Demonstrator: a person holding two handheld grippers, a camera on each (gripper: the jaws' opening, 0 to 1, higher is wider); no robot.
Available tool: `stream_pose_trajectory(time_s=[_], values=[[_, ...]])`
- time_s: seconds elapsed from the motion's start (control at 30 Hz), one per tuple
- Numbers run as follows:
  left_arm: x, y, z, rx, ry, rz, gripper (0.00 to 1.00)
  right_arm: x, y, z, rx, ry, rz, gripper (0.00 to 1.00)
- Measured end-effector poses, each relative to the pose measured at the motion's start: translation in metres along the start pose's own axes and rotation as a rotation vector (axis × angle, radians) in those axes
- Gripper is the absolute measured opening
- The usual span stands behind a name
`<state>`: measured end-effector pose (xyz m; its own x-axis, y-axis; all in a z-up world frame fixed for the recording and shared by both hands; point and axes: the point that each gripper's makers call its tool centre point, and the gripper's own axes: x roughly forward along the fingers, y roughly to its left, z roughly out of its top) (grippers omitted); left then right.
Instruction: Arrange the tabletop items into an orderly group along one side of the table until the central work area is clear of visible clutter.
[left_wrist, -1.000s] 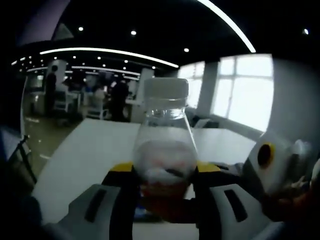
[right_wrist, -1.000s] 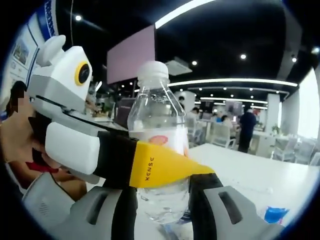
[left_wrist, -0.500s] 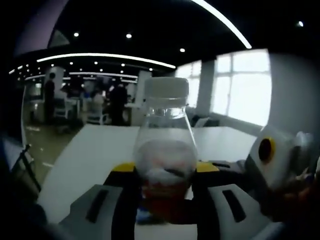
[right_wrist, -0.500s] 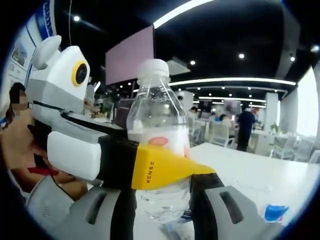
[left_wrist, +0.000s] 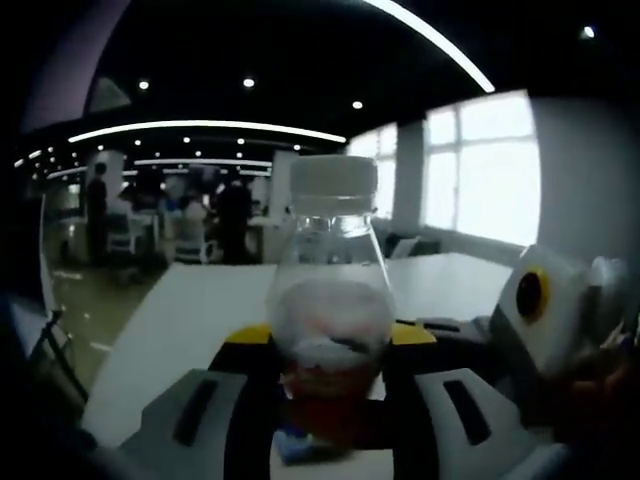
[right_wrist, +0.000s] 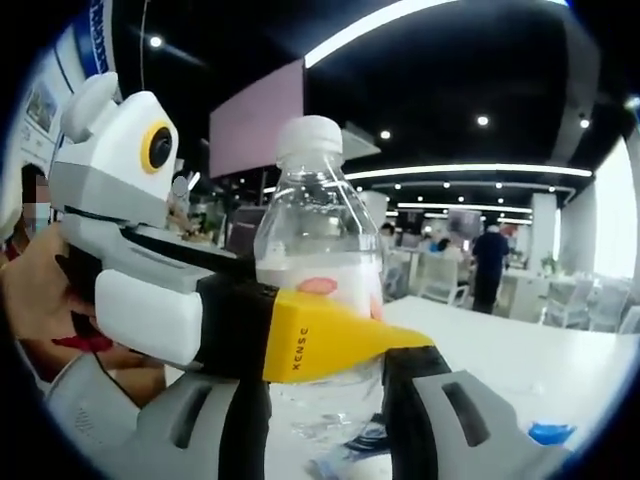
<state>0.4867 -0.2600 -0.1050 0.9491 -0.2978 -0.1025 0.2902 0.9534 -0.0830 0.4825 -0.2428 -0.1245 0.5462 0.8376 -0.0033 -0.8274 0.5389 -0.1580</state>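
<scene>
The room is a large open-plan office; the ceiling (left_wrist: 300, 50) is dark, fitted with small round downlights and long curved light strips (left_wrist: 210, 127); one bright strip (right_wrist: 380, 20) crosses overhead in the right gripper view. Tall windows (left_wrist: 470, 170) admit strong daylight along one wall, beside a pale column (left_wrist: 575, 180). White tables (left_wrist: 200, 310) run toward the far end; the floor (left_wrist: 85, 300) beside them is glossy and reflective. A flat mauve panel (right_wrist: 255, 115) hangs from the ceiling. People (left_wrist: 235, 215) stand among distant desks and chairs (right_wrist: 440, 280); a blue-lettered sign (right_wrist: 100, 25) sits near one edge.
</scene>
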Motion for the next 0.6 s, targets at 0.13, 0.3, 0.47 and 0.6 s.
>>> stream_pose_trajectory(time_s=[0.13,0.3,0.47,0.6], values=[[0.006,0.001,-0.002,0.002,-0.003,-0.013,0.37,0.003,-0.005,-0.003,0.001,-0.001,0.002,0.43],[0.018,0.005,-0.006,-0.013,0.012,-0.03,0.37,0.007,-0.024,-0.01,0.022,0.0,-0.034,0.56],[0.031,0.008,-0.009,-0.018,0.011,-0.039,0.37,0.009,-0.038,-0.015,0.039,-0.002,-0.042,0.63],[0.039,0.013,-0.01,-0.024,0.017,-0.037,0.37,0.01,-0.049,-0.018,0.056,-0.007,-0.046,0.68]])
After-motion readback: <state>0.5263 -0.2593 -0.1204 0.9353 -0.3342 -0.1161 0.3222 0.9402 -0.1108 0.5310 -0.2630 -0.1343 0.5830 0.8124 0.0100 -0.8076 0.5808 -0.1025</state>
